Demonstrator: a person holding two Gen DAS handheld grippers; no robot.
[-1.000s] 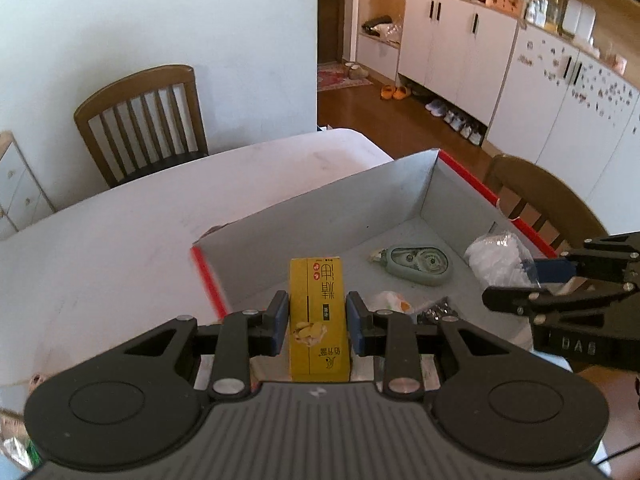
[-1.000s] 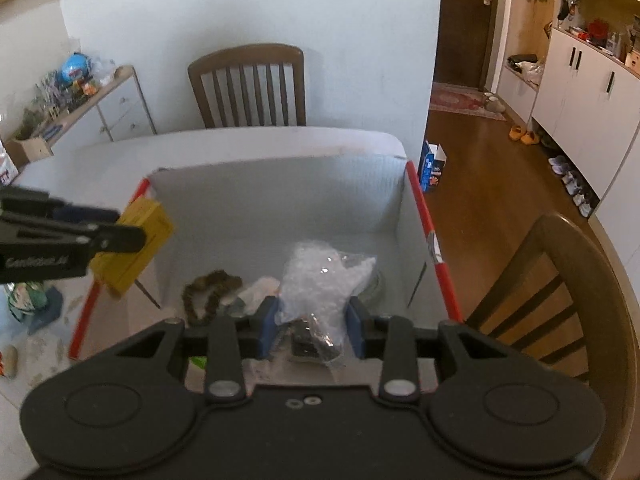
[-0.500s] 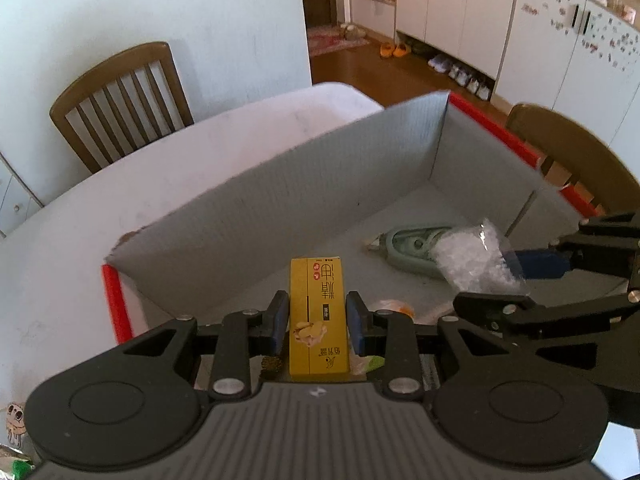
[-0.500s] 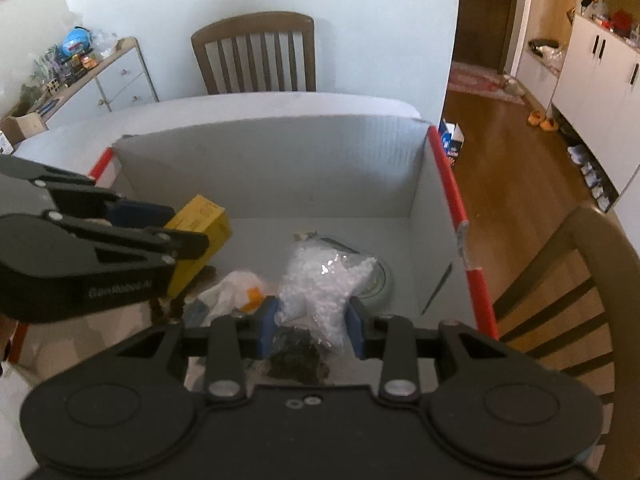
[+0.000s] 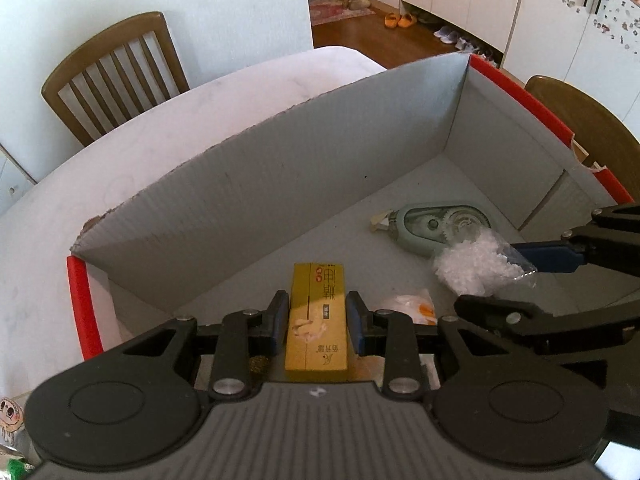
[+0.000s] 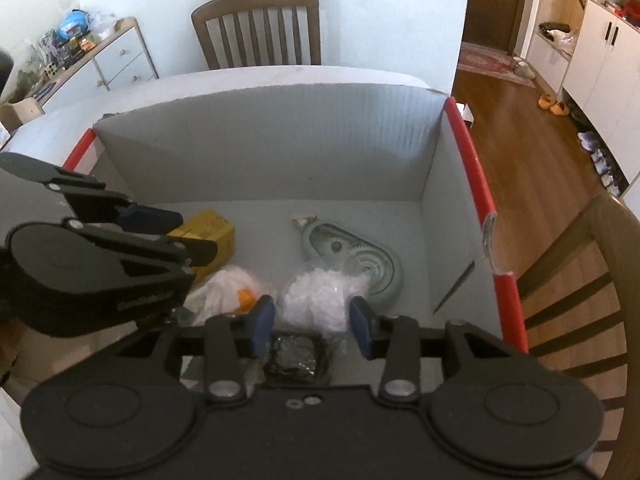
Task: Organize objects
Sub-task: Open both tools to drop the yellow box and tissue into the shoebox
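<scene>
A grey cardboard box with red rims [image 5: 256,184] [image 6: 464,140] stands on the white table. My left gripper [image 5: 318,320] is shut on a yellow carton [image 5: 318,320] and holds it low inside the box; the carton shows in the right wrist view [image 6: 212,232]. My right gripper [image 6: 312,316] is shut on a clear bag of white bits [image 6: 320,300] [image 5: 476,264], also inside the box, just right of the left gripper. A pale green tape dispenser [image 5: 436,224] [image 6: 352,260] lies on the box floor beyond the bag.
A white wrapper with orange [image 5: 412,304] [image 6: 236,292] lies on the box floor between the grippers. Wooden chairs stand behind the table [image 5: 116,76] and at the right [image 6: 600,272]. A drawer unit with clutter [image 6: 100,52] stands at the far left.
Both grippers have moved forward and down into the box with their loads. The carton and the bag now sit near the box floor, closer to the tape dispenser.
</scene>
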